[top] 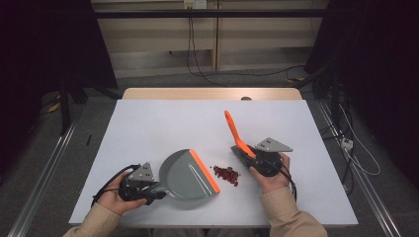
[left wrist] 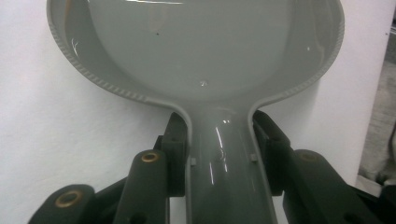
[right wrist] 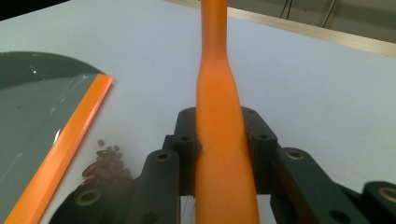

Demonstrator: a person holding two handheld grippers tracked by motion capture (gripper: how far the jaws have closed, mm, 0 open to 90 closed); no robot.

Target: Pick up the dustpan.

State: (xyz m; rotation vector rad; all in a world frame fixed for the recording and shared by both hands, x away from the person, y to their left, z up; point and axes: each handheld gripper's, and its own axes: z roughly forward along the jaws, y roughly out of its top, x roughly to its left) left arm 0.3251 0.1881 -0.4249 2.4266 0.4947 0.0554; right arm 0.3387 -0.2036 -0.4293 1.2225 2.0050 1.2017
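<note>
Left tool (top: 148,190) pinches the grey dustpan (top: 190,175) by its neck, pan flat on the desk (top: 148,123), orange lip facing the beans (top: 226,175). Right tool (top: 247,157) is clamped on the orange brush handle (top: 233,131), which tilts up and away. Both look like light, stiff, smooth plastic; the narrow neck and the handle's waist suit a grip. Beans are small, hard, likely to roll and scatter. Nothing lies between pile and lip; cables trail off both tools.
</note>
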